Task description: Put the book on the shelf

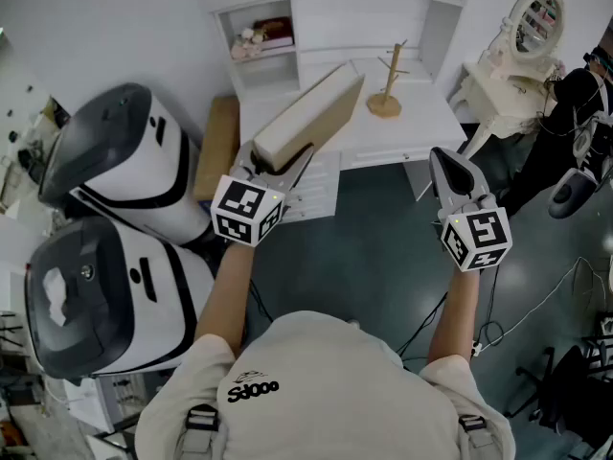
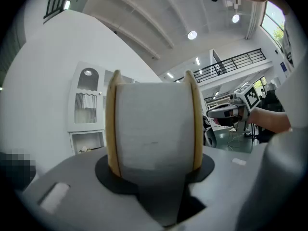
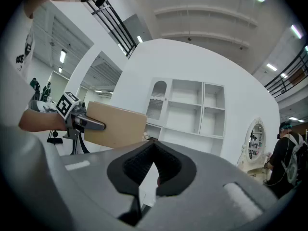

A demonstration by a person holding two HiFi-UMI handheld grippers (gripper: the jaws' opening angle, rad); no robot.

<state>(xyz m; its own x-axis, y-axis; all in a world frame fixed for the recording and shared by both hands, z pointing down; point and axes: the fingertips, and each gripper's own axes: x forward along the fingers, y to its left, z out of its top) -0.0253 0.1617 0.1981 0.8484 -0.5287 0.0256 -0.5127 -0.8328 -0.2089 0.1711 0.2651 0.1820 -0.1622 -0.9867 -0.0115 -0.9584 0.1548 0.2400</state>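
The left tongs gripped the thick tan-covered book above the white wooden desk; the right tongs were closed and empty.

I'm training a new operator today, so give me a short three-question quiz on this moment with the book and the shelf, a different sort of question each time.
1. True or false: the left tongs grip the book and hold it up in front of the white desk.
2. Which of these stands on the desk? A) a kettle B) a wooden stand C) a laptop
3. Fill in the blank: the right tongs are shut and hold ____.

Key: 1 true; 2 B; 3 nothing.
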